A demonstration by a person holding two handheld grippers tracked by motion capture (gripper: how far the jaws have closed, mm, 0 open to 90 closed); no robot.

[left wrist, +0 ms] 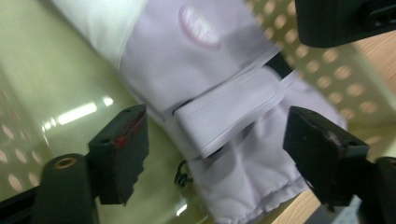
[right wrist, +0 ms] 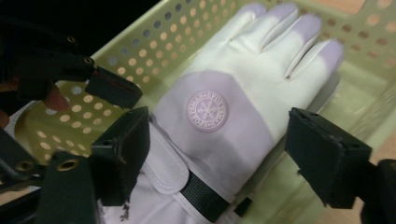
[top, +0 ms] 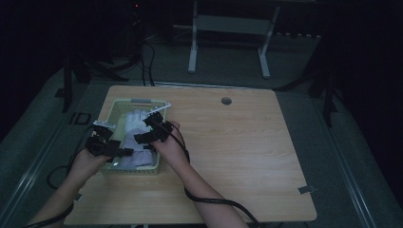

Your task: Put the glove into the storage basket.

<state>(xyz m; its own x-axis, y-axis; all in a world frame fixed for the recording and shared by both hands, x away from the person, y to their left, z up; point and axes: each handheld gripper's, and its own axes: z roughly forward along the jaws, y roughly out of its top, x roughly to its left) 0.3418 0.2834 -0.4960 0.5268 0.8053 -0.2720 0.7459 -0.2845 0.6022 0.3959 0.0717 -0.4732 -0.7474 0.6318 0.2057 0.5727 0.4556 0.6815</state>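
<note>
The white-and-lilac glove (right wrist: 233, 93) lies flat in the pale green perforated basket (top: 119, 105), left gripper (left wrist: 215, 144) and right gripper (right wrist: 217, 154) both open over it: placement judged complete, withdrawal due next.

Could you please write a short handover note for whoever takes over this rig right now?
Left tool: open, jaws either side of the glove's cuff, not pressing it.
Right tool: open, jaws astride the glove near its strap.
Glove lies palm-down in the pale green basket at the table's left side.
Done: glove is in the basket, released.
Left: probably just draw both tools back out.
</note>
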